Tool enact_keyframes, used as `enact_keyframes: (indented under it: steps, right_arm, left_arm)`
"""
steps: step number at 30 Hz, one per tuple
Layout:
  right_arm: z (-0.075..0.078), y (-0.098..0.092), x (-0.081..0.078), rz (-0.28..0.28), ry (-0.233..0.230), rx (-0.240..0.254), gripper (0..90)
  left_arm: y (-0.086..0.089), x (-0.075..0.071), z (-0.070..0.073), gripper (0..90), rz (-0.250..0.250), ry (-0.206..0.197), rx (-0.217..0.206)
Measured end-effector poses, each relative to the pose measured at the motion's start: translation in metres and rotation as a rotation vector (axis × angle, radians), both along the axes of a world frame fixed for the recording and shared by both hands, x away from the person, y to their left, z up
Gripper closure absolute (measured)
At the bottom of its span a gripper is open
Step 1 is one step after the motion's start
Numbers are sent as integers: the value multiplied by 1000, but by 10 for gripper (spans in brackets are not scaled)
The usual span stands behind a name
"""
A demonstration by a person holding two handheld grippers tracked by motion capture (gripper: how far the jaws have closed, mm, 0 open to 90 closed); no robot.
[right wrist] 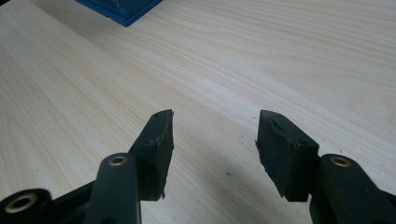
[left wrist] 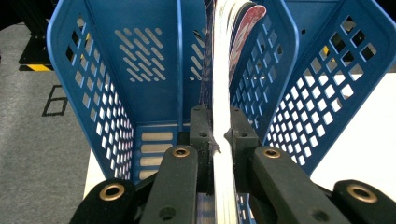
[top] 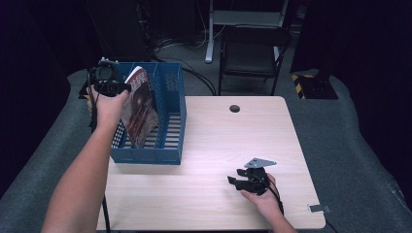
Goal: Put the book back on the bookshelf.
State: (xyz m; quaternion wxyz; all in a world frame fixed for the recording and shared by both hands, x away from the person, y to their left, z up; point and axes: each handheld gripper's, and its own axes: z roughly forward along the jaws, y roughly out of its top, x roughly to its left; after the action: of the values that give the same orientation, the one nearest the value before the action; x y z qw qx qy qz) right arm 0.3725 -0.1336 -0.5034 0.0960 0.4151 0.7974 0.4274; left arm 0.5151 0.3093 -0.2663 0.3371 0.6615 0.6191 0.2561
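Magazine (left wrist: 222, 93) pinched edge-on by left gripper (left wrist: 220, 135), aligned with a rack (top: 170, 116) slot; right gripper (right wrist: 215, 140) rests agape on table (right wrist: 280, 60).

One blue file rack (top: 167, 116) with three compartments stands on one wooden desk (top: 233, 145). One magazine (top: 139, 104) sits in it. Two grippers are present: the left gripper (top: 104, 80) and the right gripper (top: 239, 180). One black chair (top: 252, 53) stands behind the desk.

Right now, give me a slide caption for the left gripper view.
Left claw shut on a magazine, held upright inside the blue file rack.
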Motion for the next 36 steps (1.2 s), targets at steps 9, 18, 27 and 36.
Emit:
enact_keyframes:
  steps: [9, 18, 27, 36]
  right_arm:
    - [0, 0, 0, 0, 0, 0, 457]
    - [0, -1, 0, 0, -2, 3, 460]
    - [-1, 0, 0, -3, -3, 2, 462]
    - [-1, 0, 0, 2, 2, 0, 462]
  left_arm:
    - [1, 2, -3, 835, 1, -3, 2]
    - [1, 5, -13, 835, -3, 31, 6]
    - [7, 5, -21, 834, -3, 50, 6]
    - [7, 2, -21, 826, -14, 71, 9]
